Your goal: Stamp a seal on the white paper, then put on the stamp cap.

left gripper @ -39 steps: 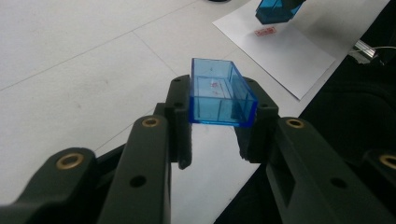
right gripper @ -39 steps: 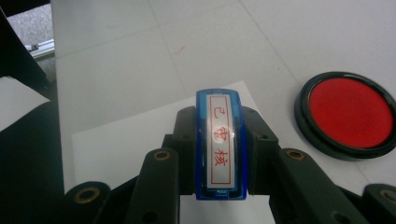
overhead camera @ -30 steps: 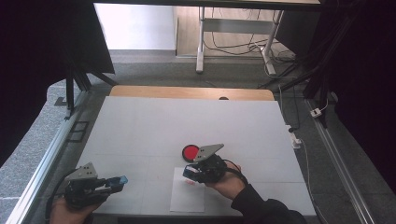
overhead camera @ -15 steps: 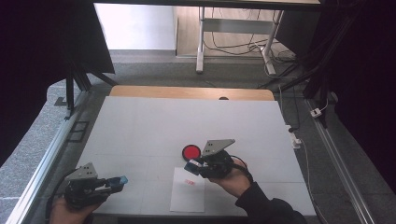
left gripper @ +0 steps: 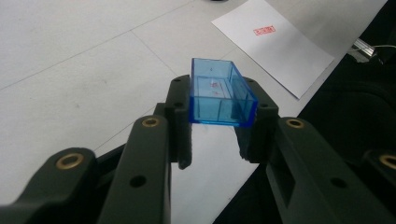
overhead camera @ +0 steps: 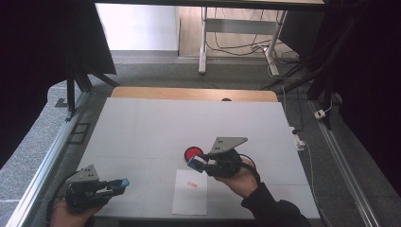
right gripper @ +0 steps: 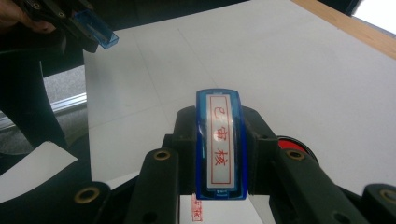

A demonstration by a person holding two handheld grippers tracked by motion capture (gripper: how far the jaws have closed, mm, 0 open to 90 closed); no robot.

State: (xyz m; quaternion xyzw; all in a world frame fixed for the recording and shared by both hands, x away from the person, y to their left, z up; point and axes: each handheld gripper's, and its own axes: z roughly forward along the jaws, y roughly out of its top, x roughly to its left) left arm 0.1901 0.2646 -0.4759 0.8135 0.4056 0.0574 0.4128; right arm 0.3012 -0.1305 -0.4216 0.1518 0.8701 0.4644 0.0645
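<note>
Right gripper view, nearest first: our right gripper [right gripper: 219, 140] is clamped on the stamp [right gripper: 219, 140], a blue plastic body with a white label face carrying red characters inside a red border; jaws bear on its two long sides, which looks like the right place to hold it; we'd judge it light, rigid and a bit slick, so a squeeze across the flat sides should keep it from twisting. Just below it, at 6 o'clock, a red imprint [right gripper: 197, 211] sits on the paper [right gripper: 28, 172]; the red ink pad [right gripper: 292, 144] peeks out at 3 o'clock. Left gripper view: left gripper [left gripper: 219, 135] is closed on the clear blue cap [left gripper: 219, 95], a hollow open-ended box; thin-walled, probably cracks if squeezed hard. High view: stamp [overhead camera: 197, 162] hangs above the table [overhead camera: 142, 123], at 12 o'clock from the sheet; cap at 7 o'clock near the table's front-left corner; table's wooden edge [overhead camera: 189, 93] farthest.
</note>
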